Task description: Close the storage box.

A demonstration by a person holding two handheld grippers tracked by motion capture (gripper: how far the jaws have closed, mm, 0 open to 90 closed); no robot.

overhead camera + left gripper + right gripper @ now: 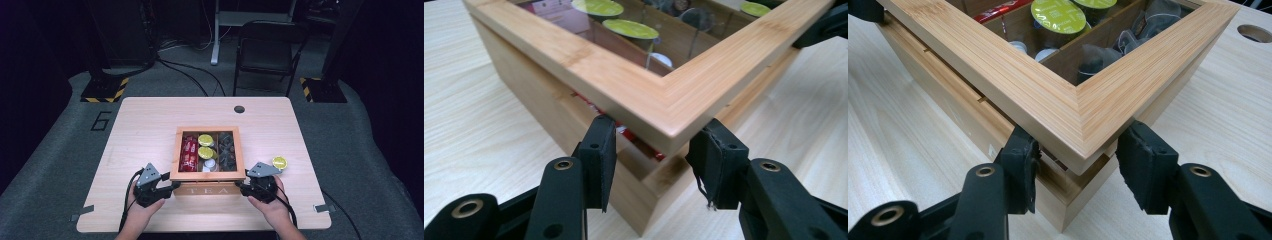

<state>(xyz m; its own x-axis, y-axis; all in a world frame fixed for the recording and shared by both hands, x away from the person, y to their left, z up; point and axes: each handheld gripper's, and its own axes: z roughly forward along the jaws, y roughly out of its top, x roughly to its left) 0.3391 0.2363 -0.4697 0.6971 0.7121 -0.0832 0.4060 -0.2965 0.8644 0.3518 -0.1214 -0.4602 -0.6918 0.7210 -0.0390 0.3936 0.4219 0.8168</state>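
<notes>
While hidden from above, each tool [651,165] pinches a lid [644,95] corner.

You worked at a pale wooden table [150,125] with a round cable hole [239,109] near its far edge. Grey carpet [60,165] lay underneath, marked with a dark "6" [101,120] to the left. Beyond stood a black folding chair [267,50], a white desk leg [216,35], two stand bases with yellow-black hazard tape [104,90], and loose cables [185,70]. The room behind was dark.
</notes>
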